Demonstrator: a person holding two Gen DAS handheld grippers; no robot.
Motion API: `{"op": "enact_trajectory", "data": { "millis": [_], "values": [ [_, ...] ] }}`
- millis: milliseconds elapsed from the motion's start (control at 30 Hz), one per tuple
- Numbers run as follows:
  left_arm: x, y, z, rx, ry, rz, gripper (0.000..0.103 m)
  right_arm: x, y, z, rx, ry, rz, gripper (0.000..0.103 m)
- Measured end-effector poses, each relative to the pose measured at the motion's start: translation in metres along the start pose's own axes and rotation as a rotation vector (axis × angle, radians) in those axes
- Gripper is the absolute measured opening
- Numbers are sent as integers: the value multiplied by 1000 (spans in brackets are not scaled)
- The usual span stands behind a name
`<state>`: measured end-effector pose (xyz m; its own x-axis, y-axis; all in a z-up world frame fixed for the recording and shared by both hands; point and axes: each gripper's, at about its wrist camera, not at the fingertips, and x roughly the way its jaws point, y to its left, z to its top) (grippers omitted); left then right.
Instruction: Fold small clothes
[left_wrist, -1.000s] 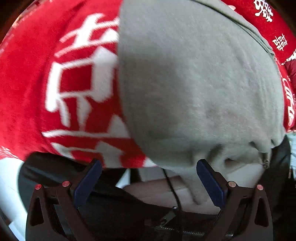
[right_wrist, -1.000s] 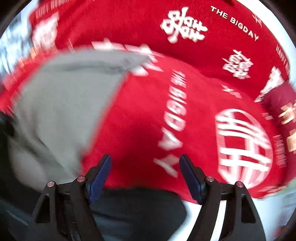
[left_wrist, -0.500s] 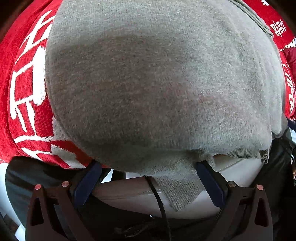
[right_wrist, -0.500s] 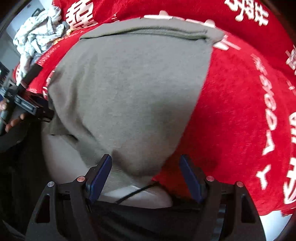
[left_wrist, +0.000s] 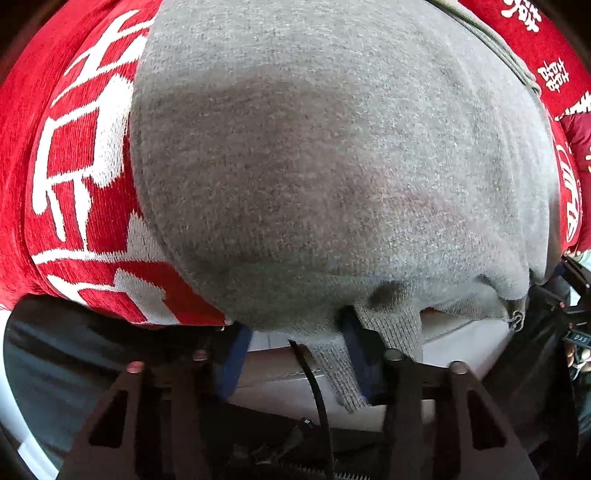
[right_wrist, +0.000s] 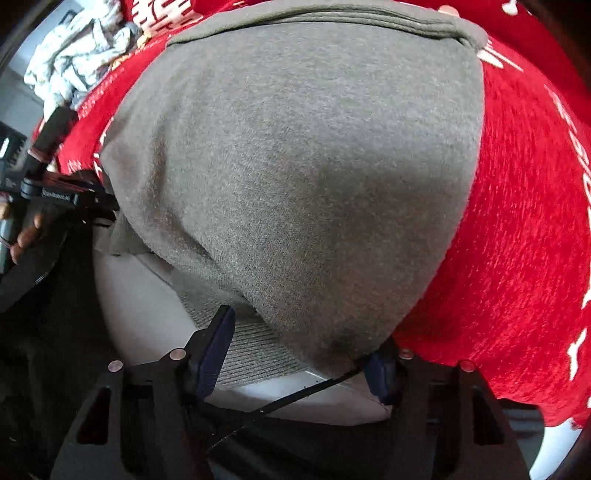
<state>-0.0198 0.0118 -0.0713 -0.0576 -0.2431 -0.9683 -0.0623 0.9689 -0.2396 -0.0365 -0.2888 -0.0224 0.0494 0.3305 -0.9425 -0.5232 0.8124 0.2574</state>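
Observation:
A grey knit garment (left_wrist: 332, 166) lies spread on a red cloth with white lettering (left_wrist: 74, 166); its near edge hangs over the table edge. My left gripper (left_wrist: 295, 343) has its blue pads narrowed around the garment's near hem and ribbed cuff (left_wrist: 388, 325). In the right wrist view the same grey garment (right_wrist: 295, 184) fills the frame. My right gripper (right_wrist: 299, 350) is at its near right corner, jaws still apart, with the hem between them. The left gripper (right_wrist: 74, 199) shows at the garment's left corner.
A crumpled pale patterned cloth (right_wrist: 74, 62) lies at the far left of the red cloth (right_wrist: 517, 221). A black cable (right_wrist: 295, 395) runs across below the hem. A light surface (left_wrist: 461, 339) and dark floor lie under the table edge.
My left gripper's jaws have narrowed around the near hem. My right gripper swung left from the bare red cloth to the garment's near right corner and moved in close.

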Motion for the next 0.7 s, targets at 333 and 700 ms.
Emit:
{"op": "enact_trajectory", "data": {
  "millis": [333, 700],
  "values": [
    [-8, 4, -15, 37, -32, 10, 17, 0, 3, 2, -30, -10, -10, 30],
    [-73, -25, -60, 97, -350, 63, 15, -48, 3, -7, -63, -227, 58, 16]
  ]
}}
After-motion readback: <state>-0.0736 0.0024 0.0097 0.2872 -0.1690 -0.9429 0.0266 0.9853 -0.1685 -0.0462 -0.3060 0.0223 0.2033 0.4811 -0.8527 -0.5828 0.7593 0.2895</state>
